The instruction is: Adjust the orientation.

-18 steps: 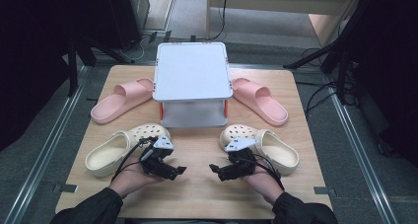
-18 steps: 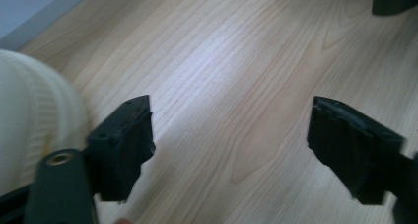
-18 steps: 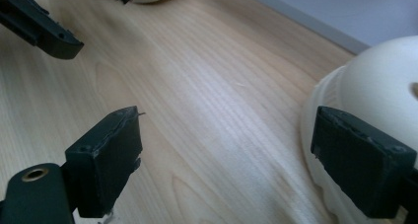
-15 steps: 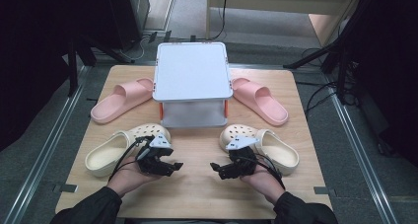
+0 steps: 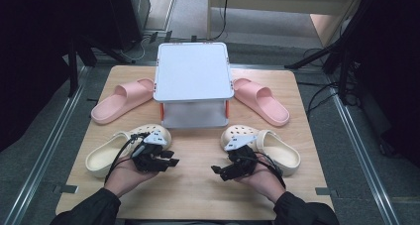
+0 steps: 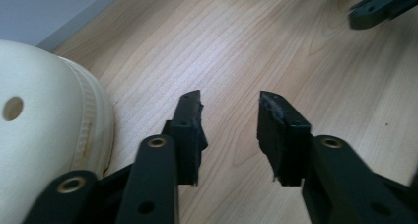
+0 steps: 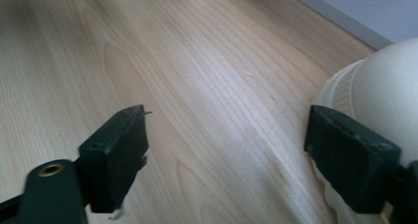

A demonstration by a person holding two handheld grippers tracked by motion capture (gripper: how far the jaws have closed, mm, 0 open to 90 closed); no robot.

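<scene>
A pale wooden counter (image 5: 198, 185) stands on a grey floor, dark equipment at either side. A white, square, two-tier stand (image 5: 193, 76) sits at the middle back.

At far left, a pink slide sandal (image 5: 121, 101) lies beside the stand. In front of it lies a cream clog (image 5: 111, 153), toe toward the centre. The left gripper (image 5: 171, 162) hovers low just beside that toe, held in the person's left hand (image 5: 124, 178). In the left gripper view its jaws stand partly open with bare wood between them, holding nothing; the clog's rounded, holed toe (image 6: 44, 130) sits just to the left of the jaws.

Since half a second ago this gripper has edged slightly toward the counter's centre; the clogs have not moved. No grasp has begun, and this looks like a squaring-up before picking.

Right of centre, the right gripper (image 5: 216, 169) mirrors it, held in the right hand (image 5: 260, 178). Its jaws are wide open and empty, one jaw close against the second cream clog (image 7: 384, 110).

That clog (image 5: 270, 145) lies at front right, and a second pink sandal (image 5: 262, 101) lies behind it.
</scene>
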